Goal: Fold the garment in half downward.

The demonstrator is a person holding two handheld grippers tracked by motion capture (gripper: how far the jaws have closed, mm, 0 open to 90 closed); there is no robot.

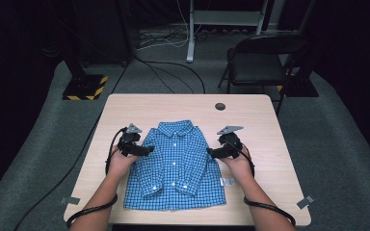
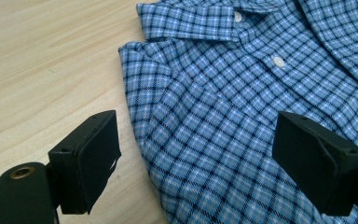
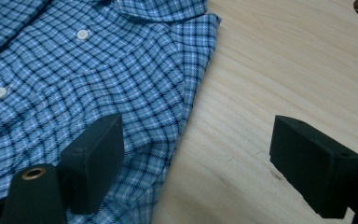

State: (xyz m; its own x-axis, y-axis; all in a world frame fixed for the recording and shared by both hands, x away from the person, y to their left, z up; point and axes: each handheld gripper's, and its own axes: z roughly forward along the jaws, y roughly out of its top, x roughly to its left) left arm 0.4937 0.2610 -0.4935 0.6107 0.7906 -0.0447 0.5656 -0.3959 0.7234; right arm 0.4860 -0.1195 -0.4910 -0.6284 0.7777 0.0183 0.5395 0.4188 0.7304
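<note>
One small white tag point(image 1: 227, 181) lies just right of the shirt's point(image 1: 178, 163) near hem; its print is too small to read. Blue check with white buttons, the shirt lies flat, buttoned, collar far, sleeves folded across the front, mid-bench point(image 1: 265, 120). Left tool point(image 1: 142, 149), released, straddles its left edge near the shoulder; right tool point(image 1: 217, 153), released, straddles the right edge. Neither grasps cloth.

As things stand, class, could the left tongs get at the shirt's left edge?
Probably yes: the left tongs are open, straddling the shirt edge, with nothing in between on the table.
</note>
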